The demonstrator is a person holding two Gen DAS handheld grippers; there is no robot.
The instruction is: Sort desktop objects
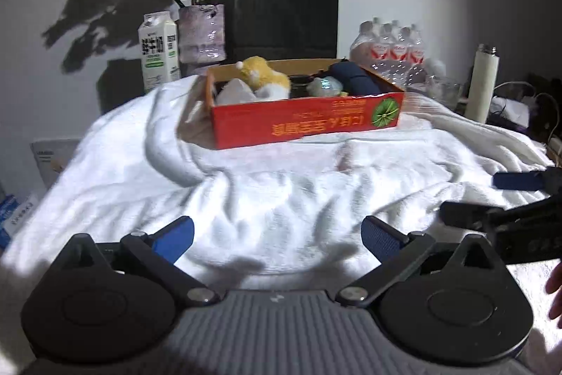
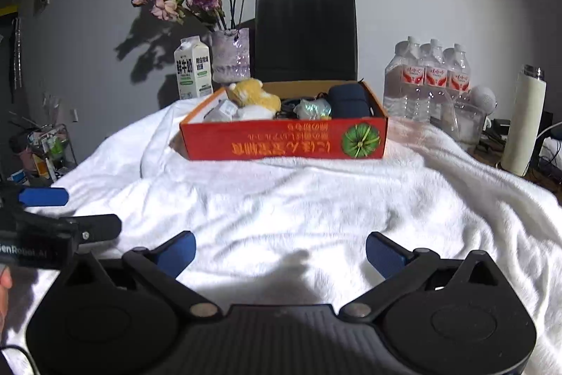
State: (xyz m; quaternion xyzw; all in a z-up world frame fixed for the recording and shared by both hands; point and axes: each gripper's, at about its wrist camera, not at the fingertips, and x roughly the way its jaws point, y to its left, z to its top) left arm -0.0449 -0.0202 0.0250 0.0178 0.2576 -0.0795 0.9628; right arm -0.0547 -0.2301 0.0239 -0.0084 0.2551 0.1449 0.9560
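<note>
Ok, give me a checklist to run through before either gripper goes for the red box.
1. Left gripper open and holding nothing: ok.
2. Right gripper open and holding nothing: ok.
3. Red box open at the top, with the yellow plush toy and navy pouch inside: ok.
4. White blanket between grippers and box free of loose things: ok.
5. Blanket flat under the box: not ok, it is wrinkled.
6. Every item in the box identified: cannot tell, some are hidden behind the front wall.
</note>
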